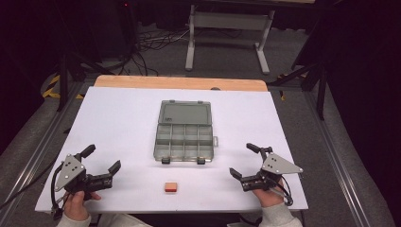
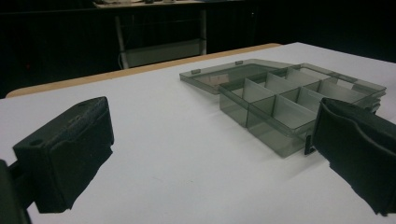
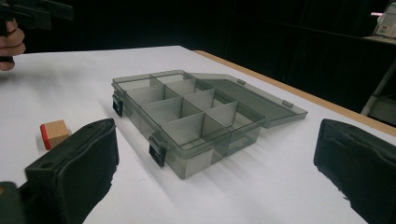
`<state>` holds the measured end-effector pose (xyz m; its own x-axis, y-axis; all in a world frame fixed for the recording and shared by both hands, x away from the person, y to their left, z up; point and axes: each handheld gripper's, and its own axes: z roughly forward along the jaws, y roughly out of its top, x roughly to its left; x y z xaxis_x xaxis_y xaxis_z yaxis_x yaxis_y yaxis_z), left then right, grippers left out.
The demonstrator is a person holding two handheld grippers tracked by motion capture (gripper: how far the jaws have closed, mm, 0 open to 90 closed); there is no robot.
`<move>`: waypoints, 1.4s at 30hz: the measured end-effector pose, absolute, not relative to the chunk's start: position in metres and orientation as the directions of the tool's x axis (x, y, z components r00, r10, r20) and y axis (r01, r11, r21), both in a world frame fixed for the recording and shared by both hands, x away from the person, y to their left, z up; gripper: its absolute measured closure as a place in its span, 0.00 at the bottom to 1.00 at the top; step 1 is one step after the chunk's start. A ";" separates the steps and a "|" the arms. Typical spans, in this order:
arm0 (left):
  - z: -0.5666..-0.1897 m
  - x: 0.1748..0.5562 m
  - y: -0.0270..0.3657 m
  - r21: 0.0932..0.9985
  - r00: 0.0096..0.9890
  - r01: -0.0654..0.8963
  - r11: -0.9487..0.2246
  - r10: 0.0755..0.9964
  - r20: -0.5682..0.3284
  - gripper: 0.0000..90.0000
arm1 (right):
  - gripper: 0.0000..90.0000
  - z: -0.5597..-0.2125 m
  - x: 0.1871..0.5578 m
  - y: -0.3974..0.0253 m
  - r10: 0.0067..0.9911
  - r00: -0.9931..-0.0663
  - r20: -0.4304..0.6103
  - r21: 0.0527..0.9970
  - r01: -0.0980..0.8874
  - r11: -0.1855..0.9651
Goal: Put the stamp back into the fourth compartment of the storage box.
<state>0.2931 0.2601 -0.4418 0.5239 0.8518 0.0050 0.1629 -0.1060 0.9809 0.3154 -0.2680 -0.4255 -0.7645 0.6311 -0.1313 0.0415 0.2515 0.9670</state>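
In the middle of the high view, a smoky-grey clear plastic compartment box (image 1: 184,140) lies open on the white table (image 1: 118,118), its lid folded back toward the top of the frame; no lettering on it can be read. A small wooden block with a red-orange face (image 1: 170,187) sits apart from the box, just below it at lower centre. The left gripper (image 1: 101,163) at lower left and the right gripper (image 1: 244,161) at lower right both rest with jaws spread wide, holding nothing.

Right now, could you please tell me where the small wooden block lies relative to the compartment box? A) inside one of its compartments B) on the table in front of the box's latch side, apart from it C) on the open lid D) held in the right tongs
B: the small wooden block lies on the white table near the person's edge, apart from the latch side of the open compartment box, with both tongs open and empty.
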 end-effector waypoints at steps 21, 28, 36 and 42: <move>-0.441 0.293 0.261 0.981 0.523 0.162 -0.109 0.853 0.008 0.00 | 0.02 -0.406 0.320 -0.256 0.575 -0.813 -0.091 0.958 0.087 0.274; -0.441 0.293 0.261 0.980 0.524 0.165 -0.109 0.852 0.007 0.00 | 0.05 -0.402 0.323 -0.247 0.548 -0.833 -0.080 0.947 0.107 0.301; -0.441 0.293 0.261 0.980 0.523 0.165 -0.110 0.852 0.007 0.00 | 0.05 -0.395 0.328 -0.233 0.512 -0.854 -0.097 0.944 0.084 0.319; -0.442 0.294 0.261 0.979 0.526 0.171 -0.113 0.850 0.006 0.00 | 0.06 -0.391 0.331 -0.222 0.485 -0.870 -0.085 0.944 0.085 0.318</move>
